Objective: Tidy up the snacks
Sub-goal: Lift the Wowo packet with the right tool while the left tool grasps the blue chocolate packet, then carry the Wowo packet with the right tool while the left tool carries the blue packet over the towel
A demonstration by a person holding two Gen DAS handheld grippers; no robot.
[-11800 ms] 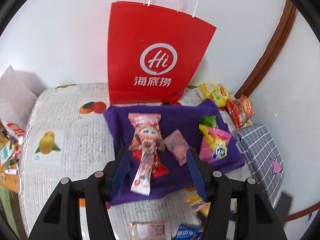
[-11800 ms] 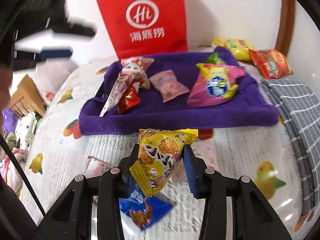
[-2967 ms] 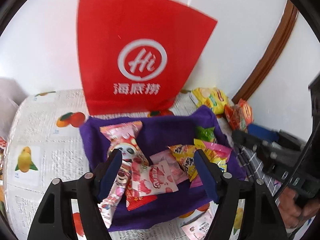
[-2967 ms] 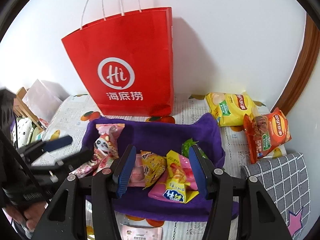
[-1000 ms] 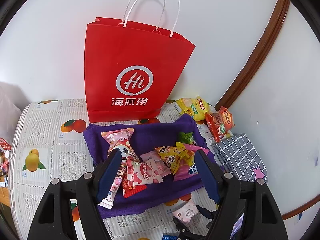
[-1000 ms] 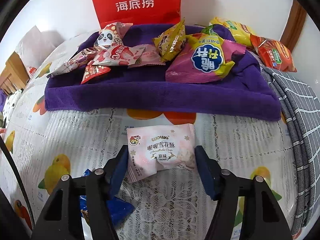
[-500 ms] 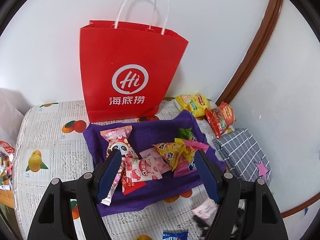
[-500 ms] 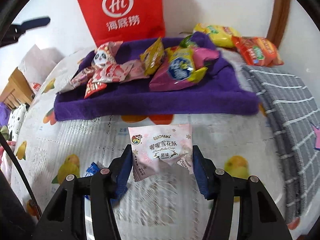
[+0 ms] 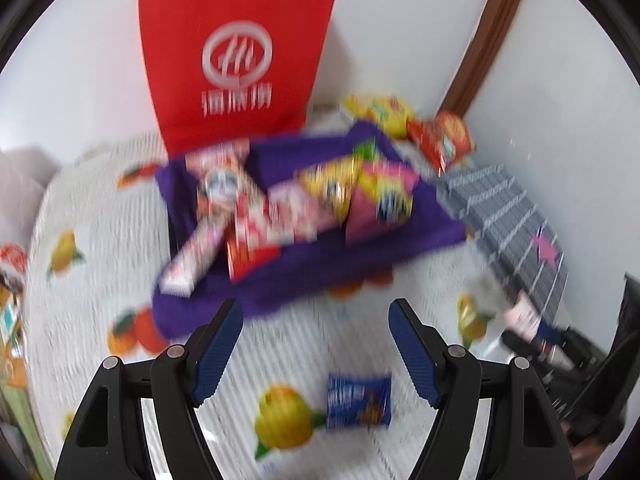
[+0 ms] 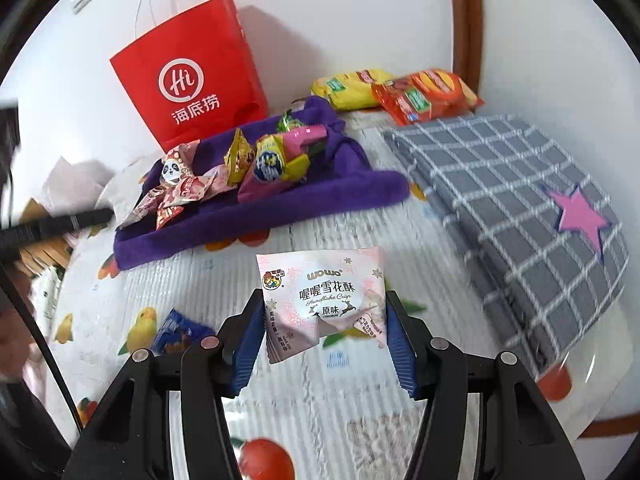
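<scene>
The right gripper clamps a pink packet; it should clear the purple towel's near edge ahead before letting go. The left gripper hangs open above a blue packet.

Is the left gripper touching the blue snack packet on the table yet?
Apart. The left wrist view shows the blue packet lying flat on the tablecloth between the open fingers of the left gripper, with cloth visible on both sides.

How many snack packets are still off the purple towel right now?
4: pink packet held in the right tongs, blue packet on the tablecloth, yellow bag and orange bag behind the purple towel. Others may be hidden.
</scene>
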